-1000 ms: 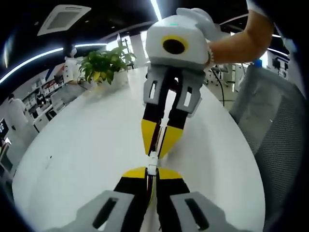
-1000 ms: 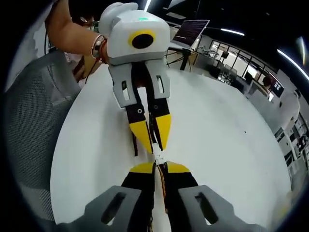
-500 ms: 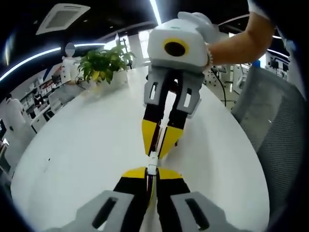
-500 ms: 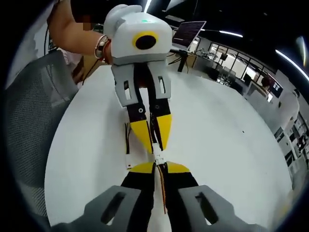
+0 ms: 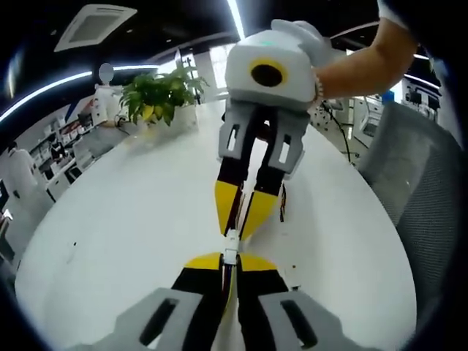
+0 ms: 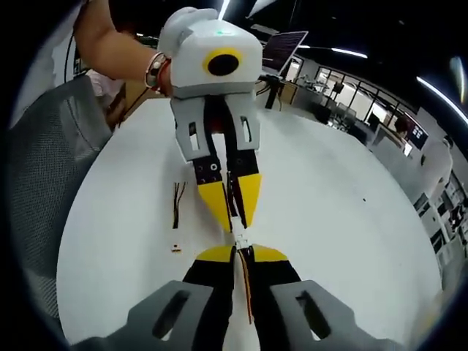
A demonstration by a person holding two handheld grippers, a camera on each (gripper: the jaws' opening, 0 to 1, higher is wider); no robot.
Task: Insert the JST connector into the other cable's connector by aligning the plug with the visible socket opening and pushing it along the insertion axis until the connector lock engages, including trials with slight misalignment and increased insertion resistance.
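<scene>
At frame centre, left claw and right claw each pinch a small white connector; light, rigid, fragile housings, best gripped on the body, not the limp wires.

Potted plant, mesh chair, laptop

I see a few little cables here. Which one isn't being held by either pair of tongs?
The spare cable lying loose on the white table, beside the tongs. The other two cables are pinched in the tongs, meeting at the white connectors.

No legible text or labels anywhere.
</scene>
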